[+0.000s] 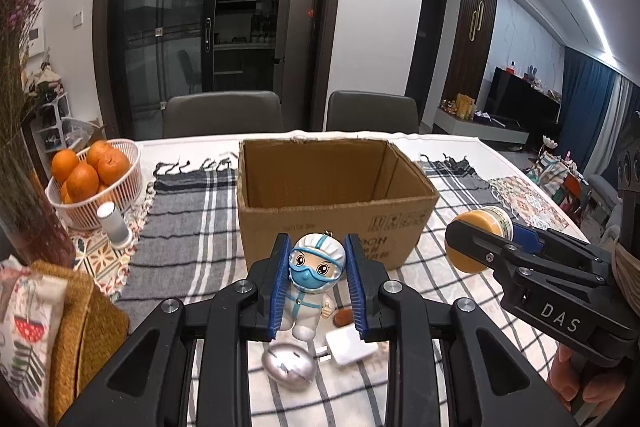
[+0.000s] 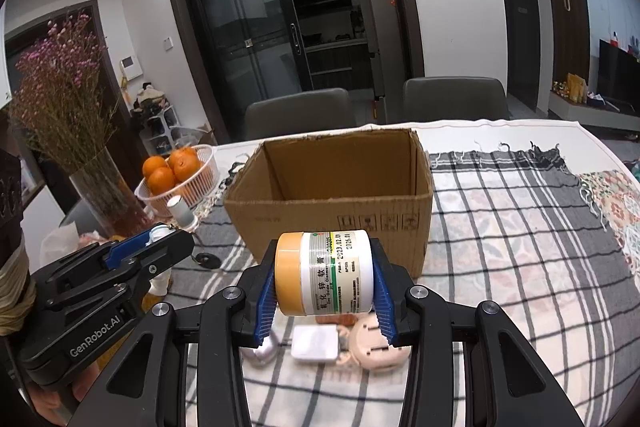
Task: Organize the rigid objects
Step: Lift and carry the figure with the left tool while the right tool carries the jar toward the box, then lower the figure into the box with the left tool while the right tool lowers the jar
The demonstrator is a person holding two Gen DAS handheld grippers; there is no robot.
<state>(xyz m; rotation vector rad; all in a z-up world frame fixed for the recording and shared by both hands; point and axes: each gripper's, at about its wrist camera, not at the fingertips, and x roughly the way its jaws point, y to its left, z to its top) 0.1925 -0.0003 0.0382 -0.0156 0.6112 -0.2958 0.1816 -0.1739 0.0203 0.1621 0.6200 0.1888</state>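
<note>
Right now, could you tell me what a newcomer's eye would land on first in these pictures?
Probably the masked figurine clamped in the left gripper and the yellow-lidded jar lying sideways in the right gripper. Behind both, an open cardboard box stands on the plaid cloth.

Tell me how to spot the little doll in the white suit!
Find the big open cardboard box on the checked tablecloth. Just in front of it, the left gripper pinches a small figurine by its head. Unlike the silver egg and white charger below, it wears blue goggles and a mask.
</note>
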